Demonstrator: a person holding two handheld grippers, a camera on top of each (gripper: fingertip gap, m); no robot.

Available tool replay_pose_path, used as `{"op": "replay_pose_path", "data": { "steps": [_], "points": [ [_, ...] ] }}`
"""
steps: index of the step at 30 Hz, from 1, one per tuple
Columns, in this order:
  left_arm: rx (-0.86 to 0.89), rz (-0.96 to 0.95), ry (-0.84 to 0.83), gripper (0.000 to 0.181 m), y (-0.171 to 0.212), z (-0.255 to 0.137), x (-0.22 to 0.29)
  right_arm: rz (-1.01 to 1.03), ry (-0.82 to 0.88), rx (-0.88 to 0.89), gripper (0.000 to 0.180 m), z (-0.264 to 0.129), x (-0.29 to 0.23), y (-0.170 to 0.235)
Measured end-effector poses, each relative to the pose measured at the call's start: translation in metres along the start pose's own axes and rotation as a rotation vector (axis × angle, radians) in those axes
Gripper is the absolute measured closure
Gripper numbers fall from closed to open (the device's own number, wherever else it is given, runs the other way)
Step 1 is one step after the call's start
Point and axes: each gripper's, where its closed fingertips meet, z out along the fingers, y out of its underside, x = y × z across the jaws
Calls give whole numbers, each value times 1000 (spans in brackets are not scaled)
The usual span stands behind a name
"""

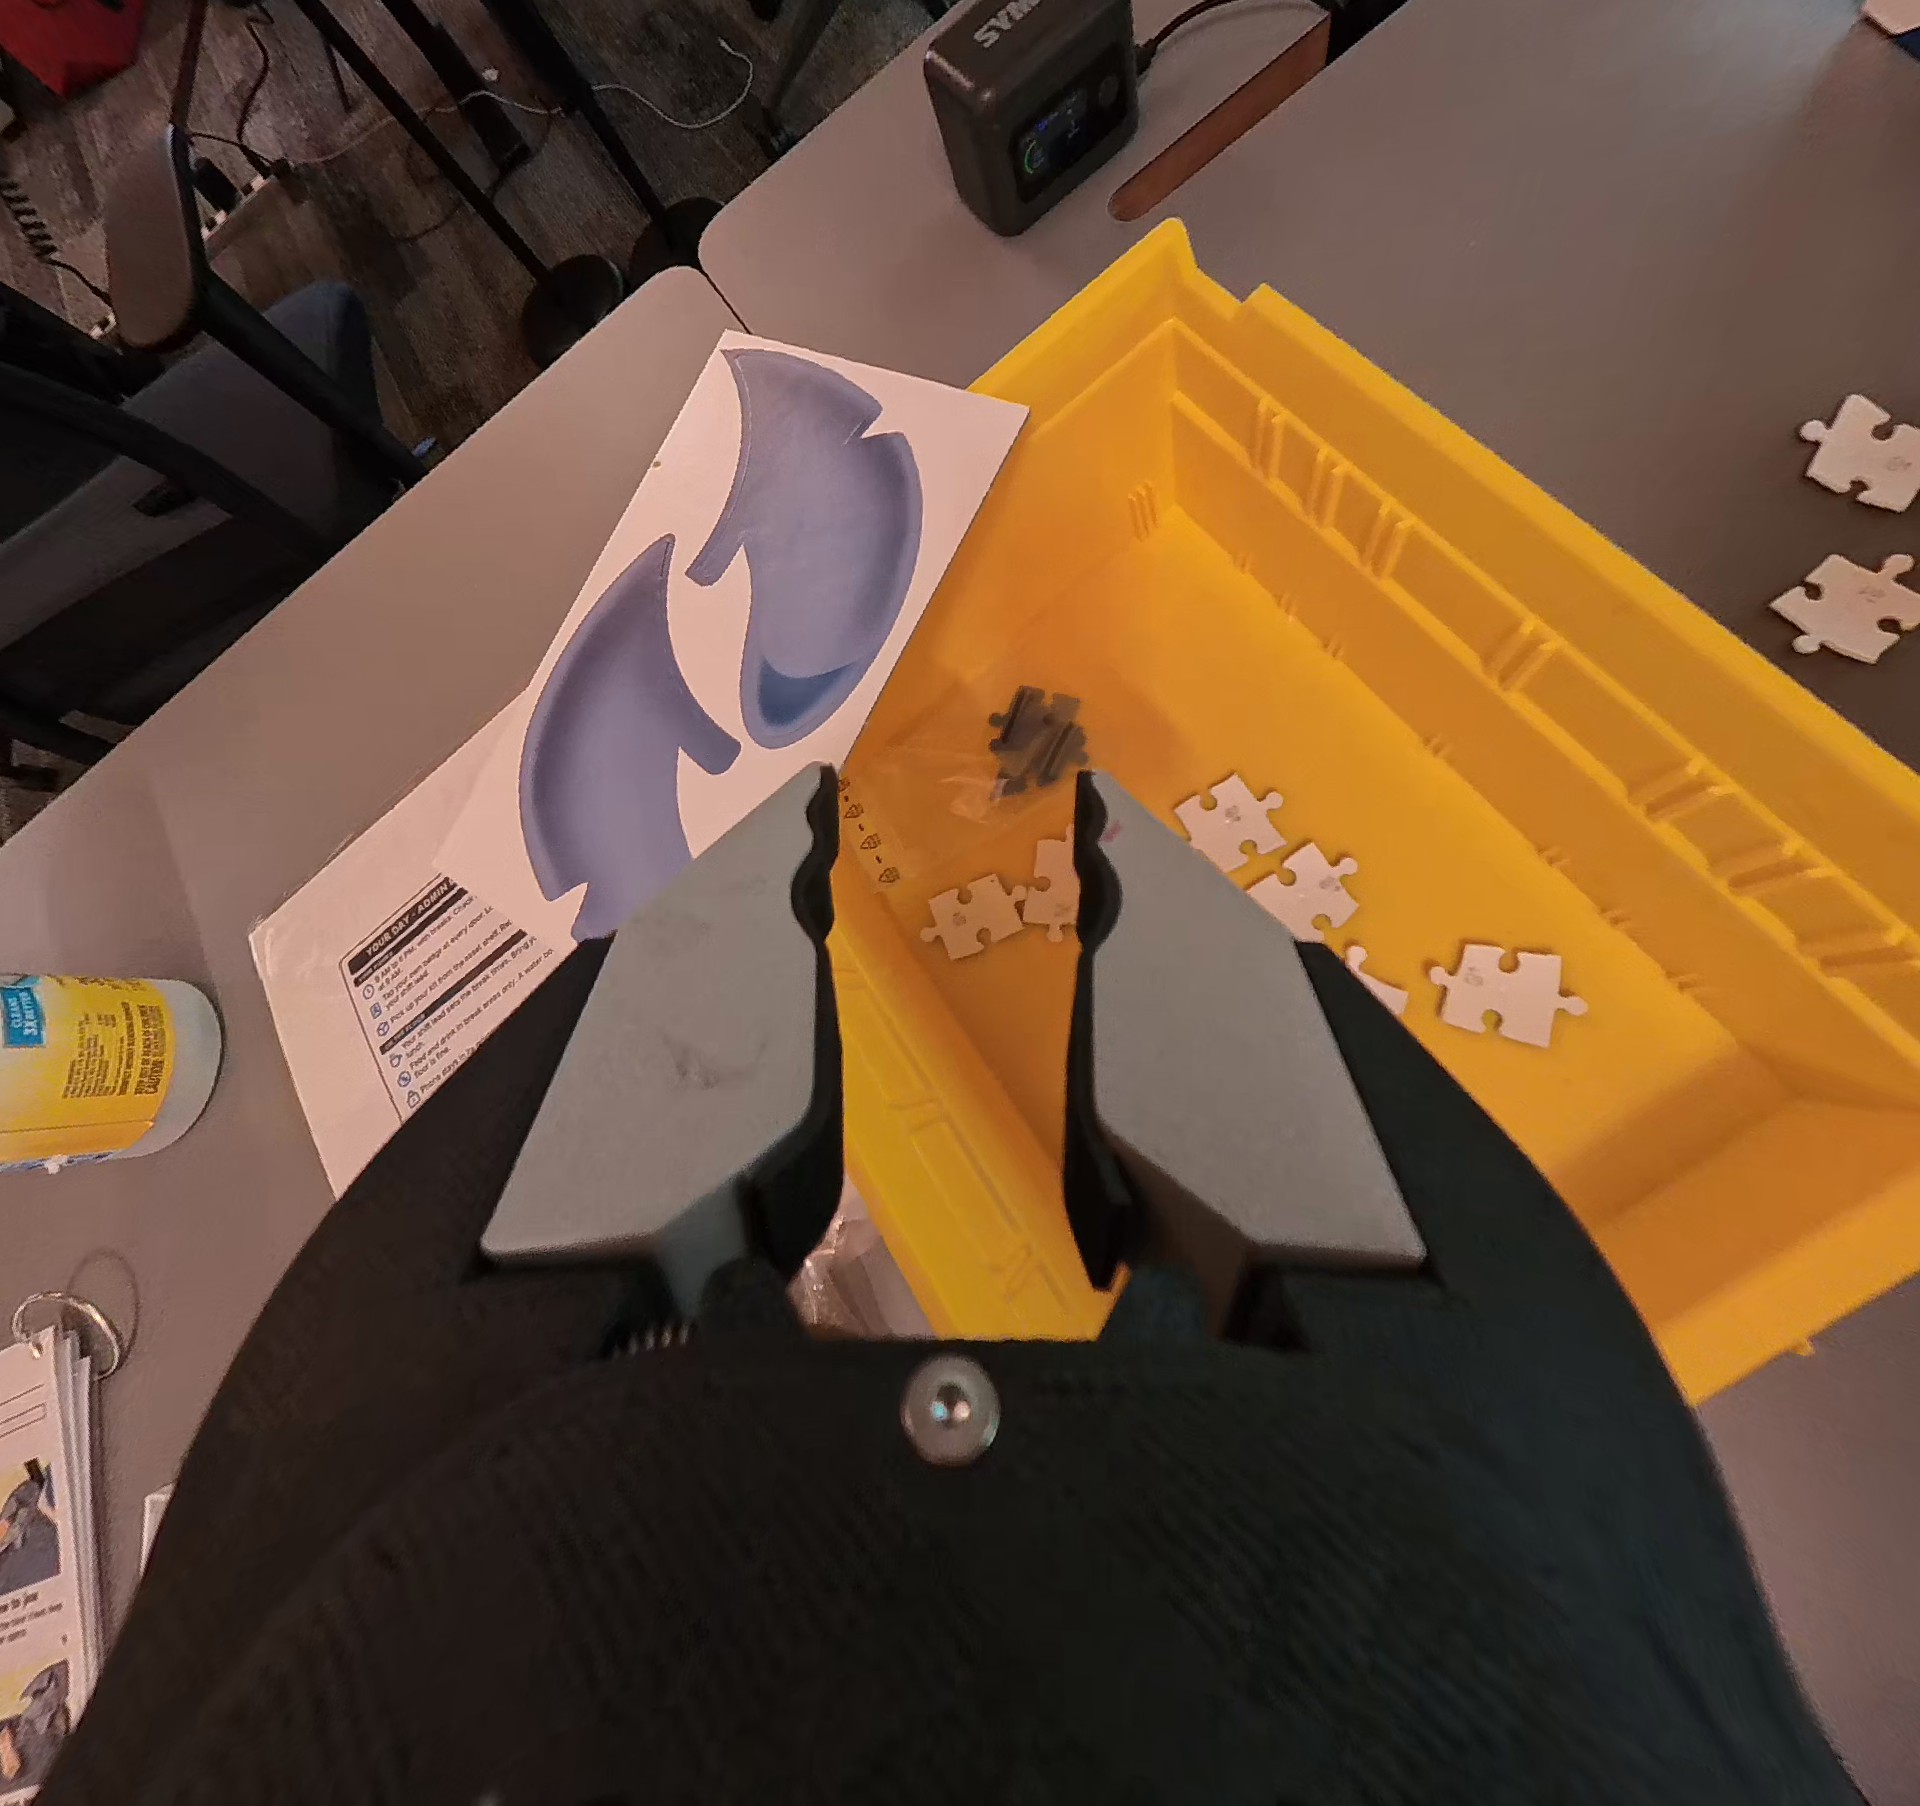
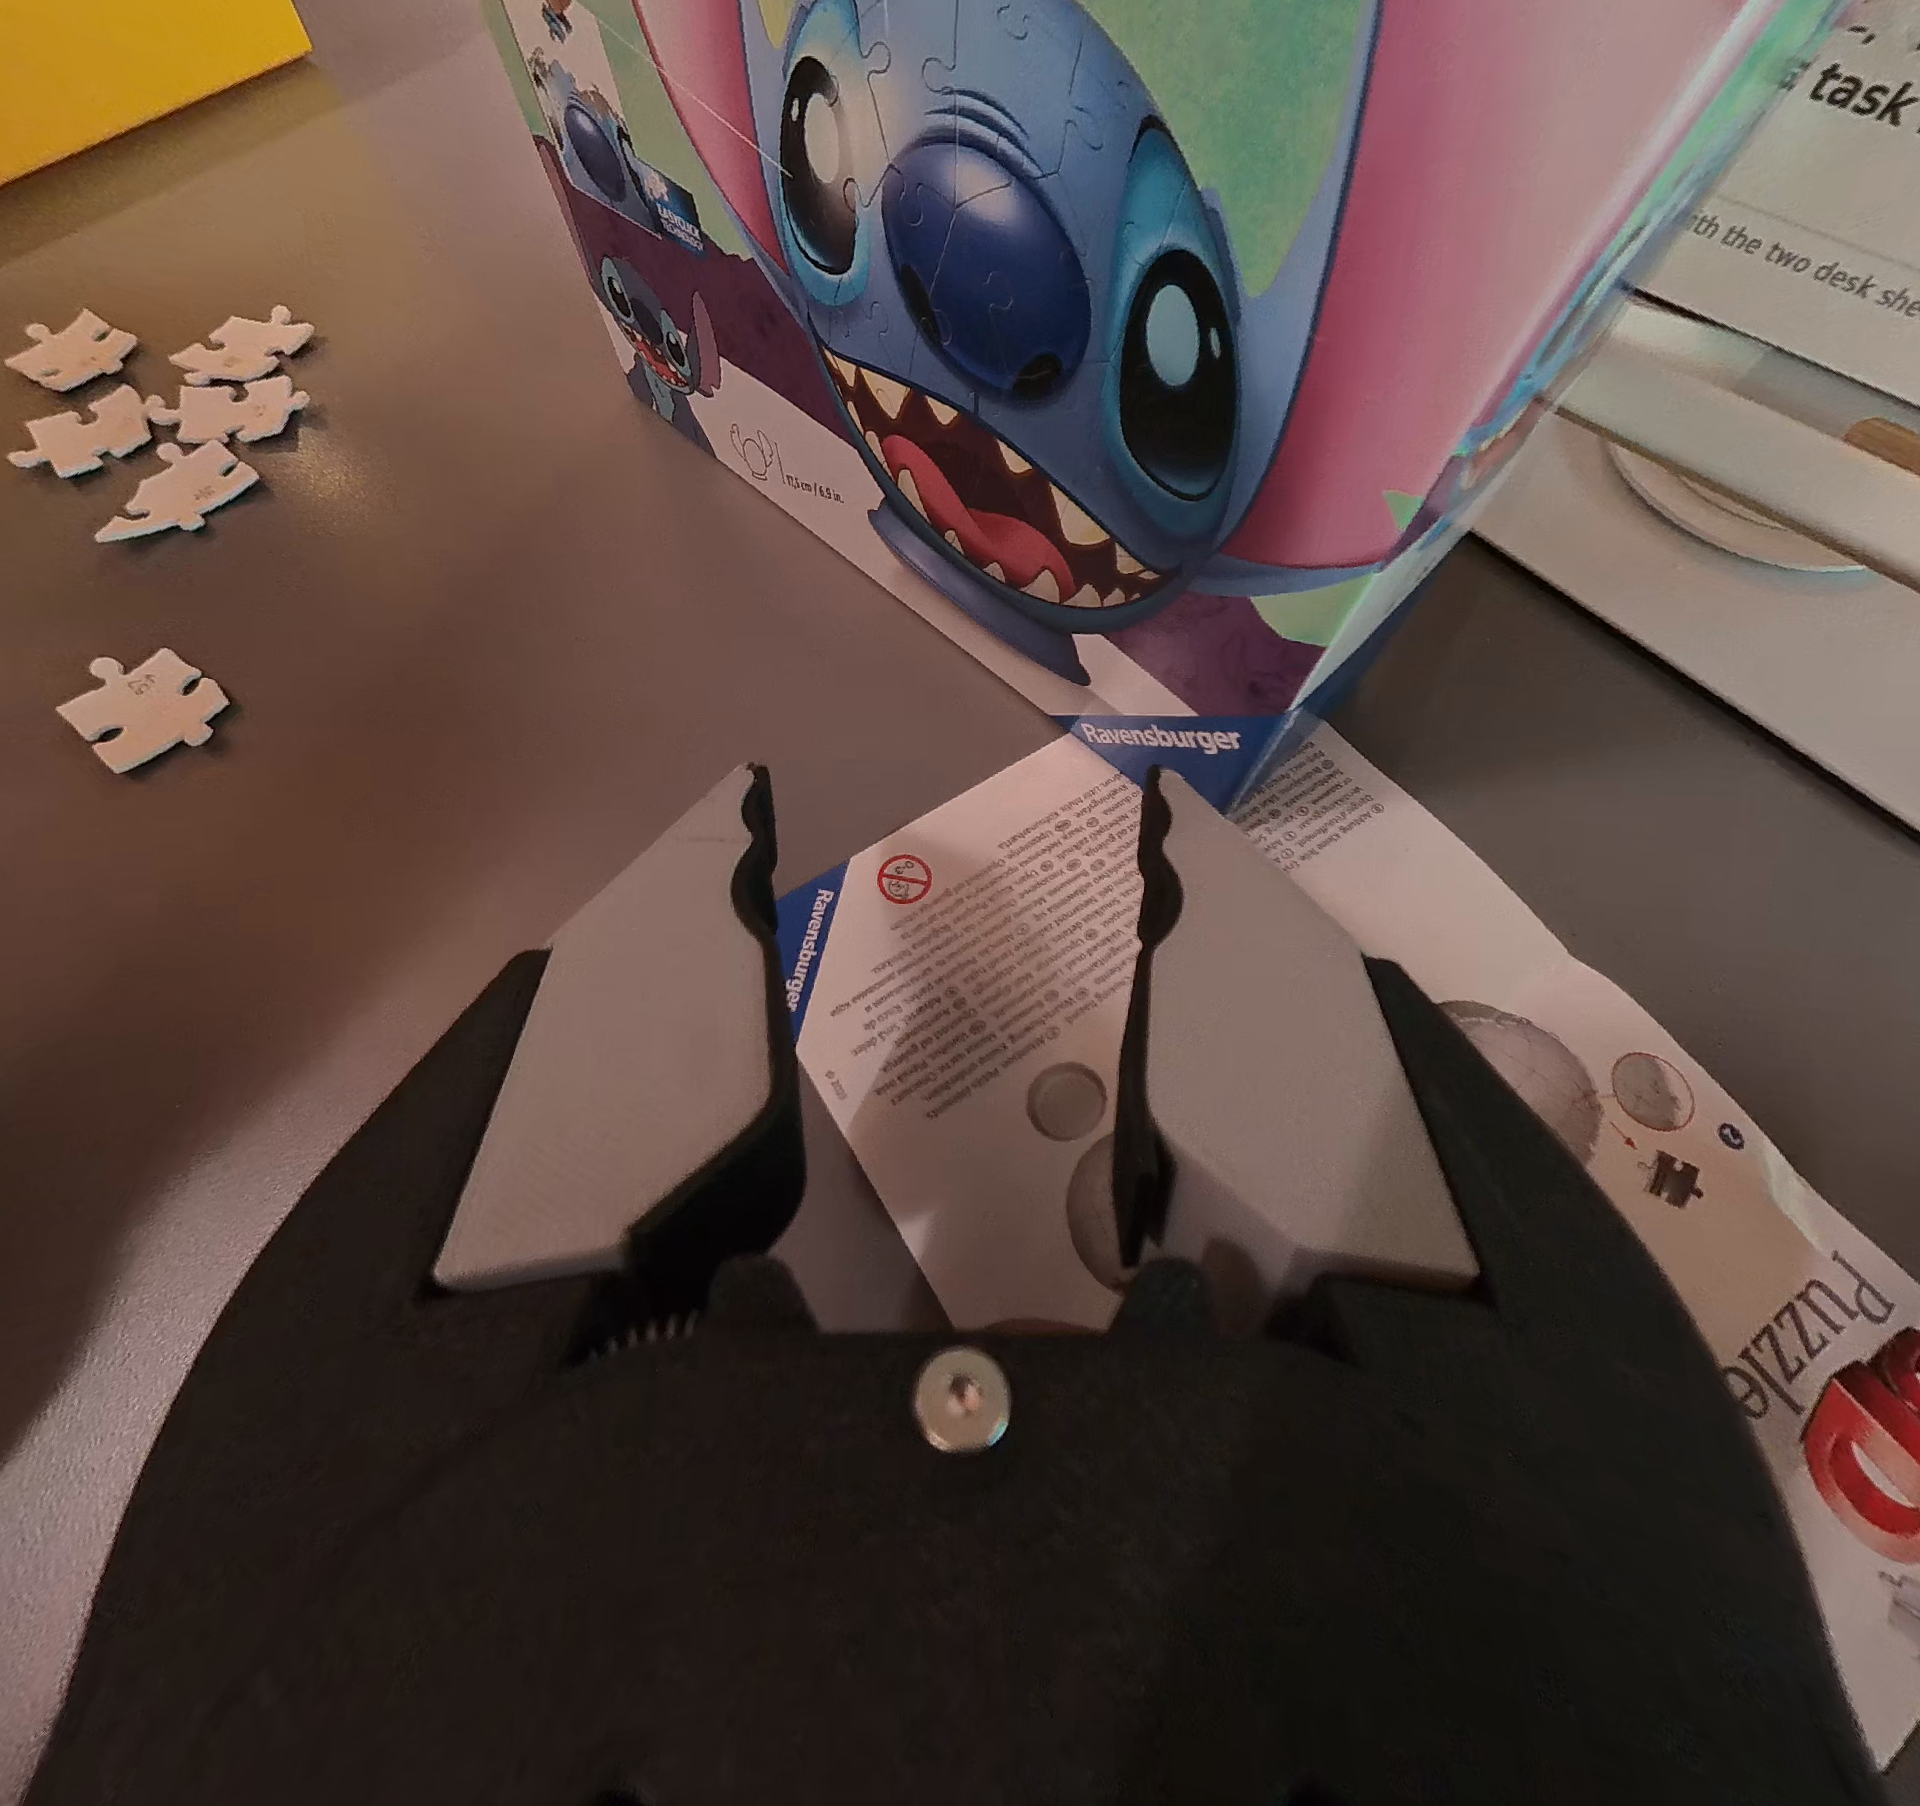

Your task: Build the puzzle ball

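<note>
Hovering tools (image 1: pixel 954 790) (image 2: pixel 961 790), printed puzzle box (image 2: pixel 1039 250)

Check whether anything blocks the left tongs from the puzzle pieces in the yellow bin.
Nothing visible blocks them. The left tongs hang open above the bin's open top, with the pieces lying loose on its floor. A clear bag of small black parts lies beside the pieces, not over them.

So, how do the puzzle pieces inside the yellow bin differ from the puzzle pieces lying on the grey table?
The pieces in the yellow bin lie on its yellow floor, e.g.; the table pieces lie on bare grey. The bin also holds a small dark part in a clear bag; no such part shows among the table pieces. On the table five pieces huddle and one lies apart. Both groups are loose, unjoined and pale side up.
</note>
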Motion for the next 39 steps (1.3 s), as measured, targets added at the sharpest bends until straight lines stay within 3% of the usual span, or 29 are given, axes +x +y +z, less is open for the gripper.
{"op": "replay_pose_path", "data": {
  "steps": [8, 13, 19, 22, 29, 34, 39],
  "points": [
    [14, 6, 33, 137, -10, -2, 25, -14, -29, 0, 112, 0, -6, 0],
    [82, 25, 110, 137, -31, -18, 71, -16, -57, 12, 112, 0, -12, -2],
    [225, 197, 341, 143, -68, -44, 194, -6, -129, 36, 111, -3, -25, -6],
    [208, 313, 479, 143, -73, -44, 268, -1, -177, 48, 111, -5, -35, -8],
    [12, 428, 582, 141, -57, 23, 357, -25, -254, 64, 110, -10, -57, -15],
    [-65, 357, 570, 141, -51, 69, 368, -38, -291, 66, 110, -12, -67, -16],
    [-22, 300, 575, 142, -59, 78, 376, -36, -308, 59, 109, -10, -71, -15]
  ]
}}
